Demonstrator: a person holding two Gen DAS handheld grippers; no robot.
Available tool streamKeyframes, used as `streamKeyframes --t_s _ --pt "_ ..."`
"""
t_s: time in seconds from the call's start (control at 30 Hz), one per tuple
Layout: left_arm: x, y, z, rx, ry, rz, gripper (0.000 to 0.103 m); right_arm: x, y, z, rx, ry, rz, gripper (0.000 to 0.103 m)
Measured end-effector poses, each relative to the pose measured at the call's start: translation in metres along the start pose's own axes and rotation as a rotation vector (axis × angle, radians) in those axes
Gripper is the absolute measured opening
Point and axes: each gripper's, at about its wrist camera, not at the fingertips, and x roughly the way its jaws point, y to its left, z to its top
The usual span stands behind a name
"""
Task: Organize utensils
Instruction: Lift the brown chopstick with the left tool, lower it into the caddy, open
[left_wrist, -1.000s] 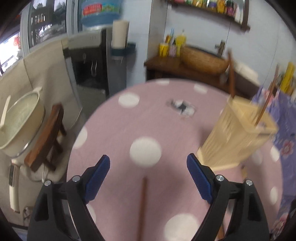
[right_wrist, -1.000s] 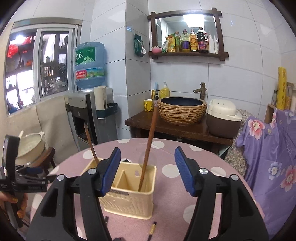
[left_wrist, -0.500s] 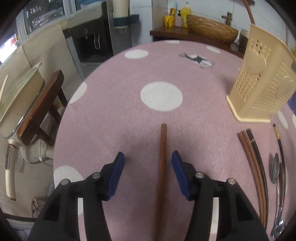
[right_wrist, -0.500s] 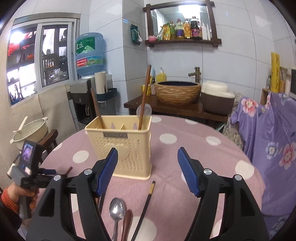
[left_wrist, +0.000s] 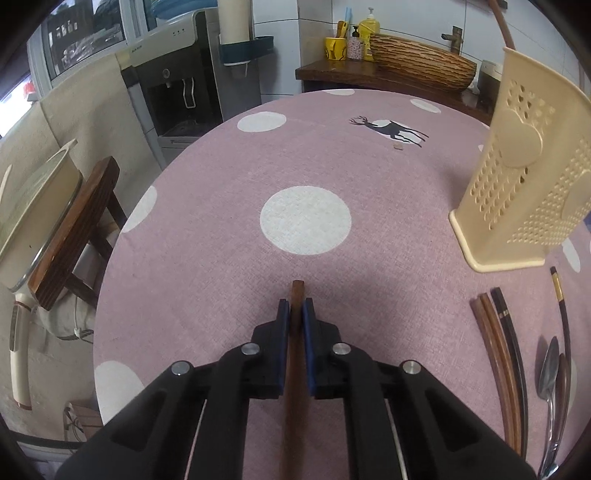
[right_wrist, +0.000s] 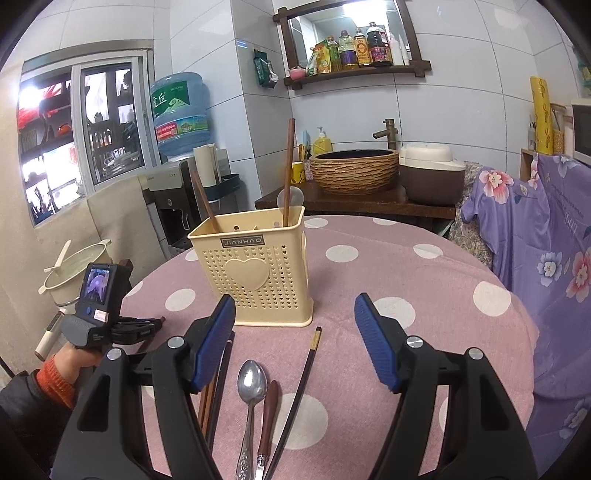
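Lowered since the earlier frame, the left gripper (left_wrist: 296, 310) has just closed its blue pads onto the brown wooden chopstick (left_wrist: 297, 291) lying on the pink dotted tablecloth (left_wrist: 221, 206), while the right gripper (right_wrist: 295, 332), jaws apart and empty, hovers near the cream perforated plastic utensil holder (right_wrist: 255, 273).

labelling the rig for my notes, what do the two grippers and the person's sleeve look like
Both the left gripper and the right gripper have black plastic arms with silver bolts and blue ribbed pads. The left one carries a small screen. The sleeve is dark with an orange knit cuff.
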Motion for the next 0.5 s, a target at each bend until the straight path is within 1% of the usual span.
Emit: streamKeyframes --t_s 0.17,0.23,0.33,0.43,0.5 --pt "0.000 0.002 0.001 -0.038 0.003 -0.024 0.008 -0.008 -0.006 -0.007 0.027 0.004 -0.001 0.067" --pt "-0.005 0.004 0.002 -0.053 -0.011 -0.032 0.008 -0.010 -0.008 -0.009 0.033 0.007 -0.004 0.067" --pt "-0.024 0.005 0.003 -0.056 -0.072 -0.024 0.008 -0.015 -0.011 -0.012 0.043 0.001 -0.009 0.067" --pt "-0.053 0.006 0.005 -0.073 -0.138 -0.049 0.008 -0.018 -0.012 -0.014 0.043 -0.005 -0.012 0.067" --pt "-0.080 0.009 0.007 -0.088 -0.203 -0.072 0.008 -0.020 -0.013 -0.017 0.044 -0.008 -0.012 0.067"
